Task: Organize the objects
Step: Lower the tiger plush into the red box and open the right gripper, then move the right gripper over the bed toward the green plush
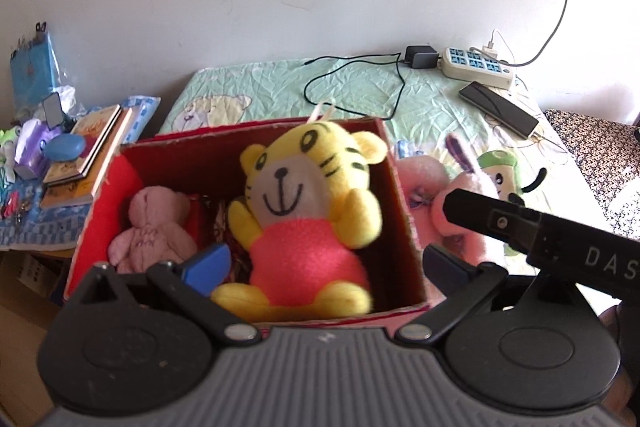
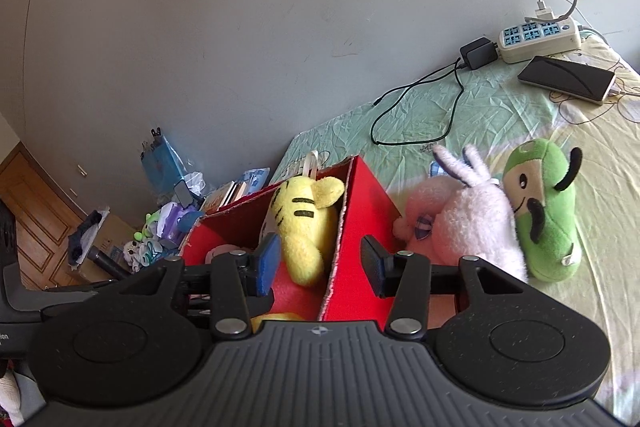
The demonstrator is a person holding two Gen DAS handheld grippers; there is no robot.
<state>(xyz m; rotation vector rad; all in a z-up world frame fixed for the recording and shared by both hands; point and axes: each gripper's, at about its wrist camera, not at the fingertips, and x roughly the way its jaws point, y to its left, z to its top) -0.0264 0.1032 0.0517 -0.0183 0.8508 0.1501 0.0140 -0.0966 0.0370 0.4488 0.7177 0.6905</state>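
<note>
The yellow tiger plush (image 1: 304,211) is short-napped fleece, matt, with stitched black stripes. The box (image 2: 360,227) around it looks like red cardboard, its cut edges rough and pale. At 3 o'clock of the box, the pink rabbit plush (image 2: 476,223) has a longer, fuzzy pile, and the green plush (image 2: 548,215) is smooth velour. The bedsheet (image 1: 360,95) is thin, crinkled cotton-like cloth. The phone (image 2: 568,77), at 1 o'clock, is glossy glass; the power strip (image 2: 540,41) is smooth, dull plastic.
</note>
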